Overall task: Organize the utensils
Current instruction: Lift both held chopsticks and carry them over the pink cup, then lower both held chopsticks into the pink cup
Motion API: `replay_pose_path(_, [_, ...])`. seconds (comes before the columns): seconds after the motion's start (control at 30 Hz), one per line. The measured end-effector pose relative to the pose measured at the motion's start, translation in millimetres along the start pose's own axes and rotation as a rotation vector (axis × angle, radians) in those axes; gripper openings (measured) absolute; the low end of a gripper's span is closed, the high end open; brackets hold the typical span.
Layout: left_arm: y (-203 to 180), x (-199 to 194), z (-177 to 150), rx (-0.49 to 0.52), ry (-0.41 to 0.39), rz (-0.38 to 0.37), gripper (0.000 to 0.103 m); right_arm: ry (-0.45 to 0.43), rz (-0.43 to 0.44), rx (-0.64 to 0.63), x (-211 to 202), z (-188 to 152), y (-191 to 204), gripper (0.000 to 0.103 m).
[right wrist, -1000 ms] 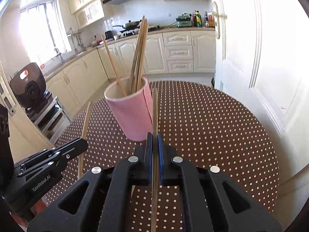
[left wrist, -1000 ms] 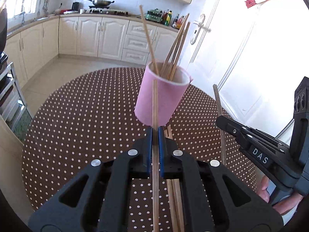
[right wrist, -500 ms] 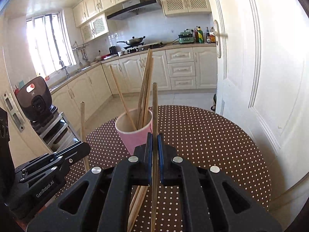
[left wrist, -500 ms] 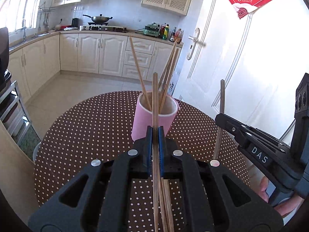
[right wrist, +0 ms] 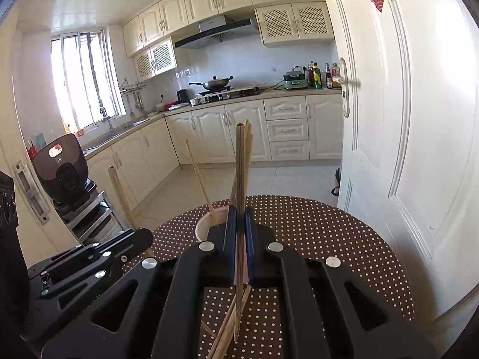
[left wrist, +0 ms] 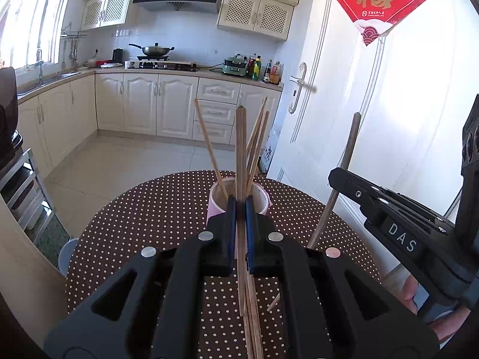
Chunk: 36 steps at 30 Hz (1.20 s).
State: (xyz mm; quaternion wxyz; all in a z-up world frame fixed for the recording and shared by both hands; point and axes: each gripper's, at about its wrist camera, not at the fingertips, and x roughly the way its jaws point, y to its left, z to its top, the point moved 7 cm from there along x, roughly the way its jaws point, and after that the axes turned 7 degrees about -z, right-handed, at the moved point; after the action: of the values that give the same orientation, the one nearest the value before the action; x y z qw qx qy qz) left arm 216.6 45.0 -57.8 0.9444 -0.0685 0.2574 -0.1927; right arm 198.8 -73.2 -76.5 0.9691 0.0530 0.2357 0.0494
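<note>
A pink cup (left wrist: 260, 200) stands on the round dotted table (left wrist: 149, 218) with several wooden chopsticks (left wrist: 209, 149) leaning in it; it also shows in the right wrist view (right wrist: 205, 227). My left gripper (left wrist: 241, 209) is shut on one chopstick (left wrist: 240, 155), held upright just before the cup. My right gripper (right wrist: 238, 218) is shut on another chopstick (right wrist: 240, 164), also upright near the cup; this gripper shows at the right of the left wrist view (left wrist: 389, 209). Loose chopsticks (left wrist: 251, 314) lie on the table beneath the grippers.
A white door (left wrist: 374, 119) stands close to the table's right side. Kitchen cabinets (left wrist: 143, 104) line the far wall. A metal rack (right wrist: 86, 218) with a dark appliance (right wrist: 64, 170) stands left of the table.
Both grippers have risen and tilted up with their chopsticks, drawing back from the cup, which now appears lower and smaller. The chopsticks stay clamped.
</note>
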Motion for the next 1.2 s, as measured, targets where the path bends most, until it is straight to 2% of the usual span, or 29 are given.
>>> replay_pose_path(0.33, [-7,-8,19,0.022,-0.044,0.009,0.006,-0.054,0.004,-0.015,-5,23,8,0.004])
replay_pose_path(1.0, [-13,-29,83,0.062,-0.180,0.040,0.006,-0.190,0.002,-0.046,-21,91,15,0.004])
replay_pose_path(1.2, [-11,-28,98,0.060,-0.209,0.050,0.007,-0.196,-0.004,-0.039,-15,102,14,0.004])
